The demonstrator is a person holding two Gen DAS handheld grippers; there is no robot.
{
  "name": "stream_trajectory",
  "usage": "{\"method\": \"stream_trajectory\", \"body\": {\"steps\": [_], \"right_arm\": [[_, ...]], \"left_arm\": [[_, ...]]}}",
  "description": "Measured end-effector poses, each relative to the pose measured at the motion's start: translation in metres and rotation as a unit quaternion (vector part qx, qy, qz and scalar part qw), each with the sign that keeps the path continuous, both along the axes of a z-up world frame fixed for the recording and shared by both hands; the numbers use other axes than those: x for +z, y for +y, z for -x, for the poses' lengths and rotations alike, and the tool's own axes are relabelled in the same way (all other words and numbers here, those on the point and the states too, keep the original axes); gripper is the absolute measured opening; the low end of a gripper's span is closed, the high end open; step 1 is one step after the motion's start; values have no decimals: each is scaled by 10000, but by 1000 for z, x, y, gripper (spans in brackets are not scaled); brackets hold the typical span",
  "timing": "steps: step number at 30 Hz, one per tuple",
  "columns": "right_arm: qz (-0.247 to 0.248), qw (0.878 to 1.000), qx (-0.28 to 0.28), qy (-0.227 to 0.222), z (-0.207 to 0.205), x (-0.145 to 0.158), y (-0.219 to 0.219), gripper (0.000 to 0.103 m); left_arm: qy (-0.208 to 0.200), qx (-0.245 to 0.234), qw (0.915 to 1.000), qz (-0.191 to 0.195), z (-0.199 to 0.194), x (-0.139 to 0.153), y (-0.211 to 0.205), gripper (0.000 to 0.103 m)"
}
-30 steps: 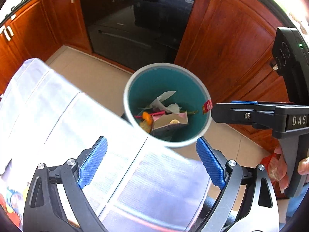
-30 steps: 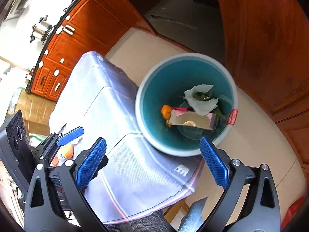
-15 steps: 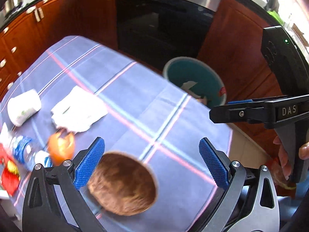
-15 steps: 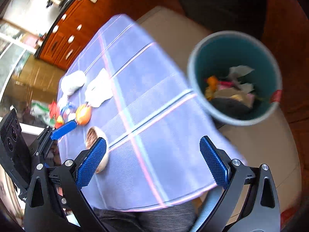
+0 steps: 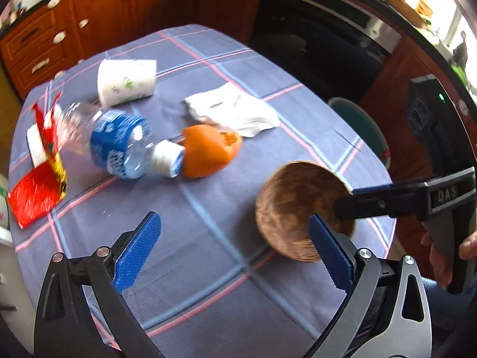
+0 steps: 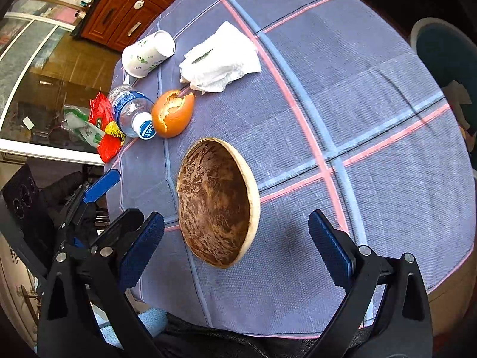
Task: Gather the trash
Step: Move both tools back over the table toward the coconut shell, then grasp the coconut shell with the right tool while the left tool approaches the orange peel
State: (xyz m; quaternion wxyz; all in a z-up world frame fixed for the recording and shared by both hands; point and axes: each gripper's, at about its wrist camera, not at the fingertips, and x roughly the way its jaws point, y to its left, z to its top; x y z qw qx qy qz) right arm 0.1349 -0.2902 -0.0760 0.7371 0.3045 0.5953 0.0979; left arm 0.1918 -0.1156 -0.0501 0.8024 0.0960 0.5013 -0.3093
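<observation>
Hovering over tablecloth [image 6: 357, 89], both jaws wide and empty, orange peel [image 6: 173, 113] and bottle [image 6: 131, 113] well ahead

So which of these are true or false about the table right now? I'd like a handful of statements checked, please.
1. The clear plastic water bottle with the blue label lies on its side. True.
2. The brown wooden bowl holds crumpled paper. False: nothing shows inside it.
3. The orange peel lies beside the bottle's white cap. True.
4. The left gripper is clamped on the white paper cup with green print. False: its jaws stand wide apart with nothing between them, and the cup lies on the checked blue tablecloth.
5. The crumpled white paper napkin is already in the teal bin. False: it lies on the cloth near the peel.
</observation>
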Motion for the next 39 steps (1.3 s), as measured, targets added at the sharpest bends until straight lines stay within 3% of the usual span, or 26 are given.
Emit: {"method": "stream_trajectory", "body": {"steps": [9,10,11,14,17,23,30,33,37,38,39], "right_arm": [[315,9992,35,-224,-7,-5,8,92],[344,9991,52,-259,-7,-5,8,81],[376,9989,78,-281,-8,-5,9,61],[389,9989,146,-199,-10,-12,9,25],[553,9979,196,-260,-9,-14,7,11],[564,9977,106,-374,-5,-14,-8,11],[395,9985,-44,-376,2,-17,-27,11],[309,9988,-147,-364,4,-19,-35,11],[289,9985,-268,-371,4,-19,-43,11],[313,9983,-301,-385,4,-19,-44,11],[366,9978,-362,-407,4,-18,-46,11]], "left_arm": [[582,863,9917,753,-40,-10,31,99],[627,899,9909,779,-43,-12,29,99],[653,913,9906,778,-45,-13,28,99],[664,916,9910,709,-47,-17,20,99],[517,811,9934,622,-46,-13,9,99],[18,178,9998,113,-49,3,-29,99],[-162,-643,9965,-514,-59,-10,-72,98],[-86,-726,9951,-661,-63,-20,-76,88],[-207,-784,9928,-880,-62,-26,-75,87],[-238,-789,9927,-883,-62,-26,-74,83],[-286,-798,9925,-876,-62,-25,-73,71]]}}
